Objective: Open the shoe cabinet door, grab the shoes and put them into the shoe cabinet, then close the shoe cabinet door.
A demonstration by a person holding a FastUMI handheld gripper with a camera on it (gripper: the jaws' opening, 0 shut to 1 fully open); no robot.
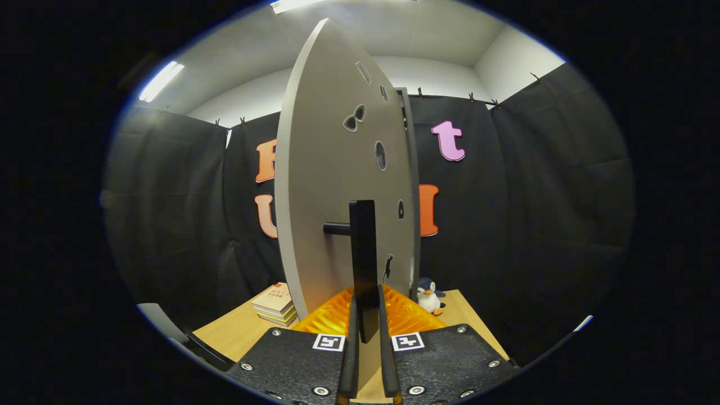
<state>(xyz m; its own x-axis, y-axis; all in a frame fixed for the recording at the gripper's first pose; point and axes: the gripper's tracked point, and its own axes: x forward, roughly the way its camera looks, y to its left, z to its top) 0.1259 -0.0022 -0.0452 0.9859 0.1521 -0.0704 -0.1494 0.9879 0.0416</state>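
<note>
Black cloth hangs all round the booth behind the shoe cabinet door (337,185), and above it we see white walls and two ceiling lights. We take the door as our landmark. It stands nearly edge-on to us, a tall grey panel with several small dark cut-out shapes on its face, swung out from the cabinet's frame (412,185), whose narrow grey edge shows just behind the door on the right.

From the door's face a dark vertical bar handle (364,264) stands off on a short peg. Our gripper (367,343) has its two fingers drawn in close, one on each side of the lower end of that handle; both appear to press against it, so we read it as pinching the handle.

At the foot of the door, a ribbed orange surface (332,320) spreads on both sides of the handle. Left of the door's base a small stack of books (275,304) lies on the wooden table (236,332). Right of the door's base a little penguin toy (430,296) stands on the same table.
</note>
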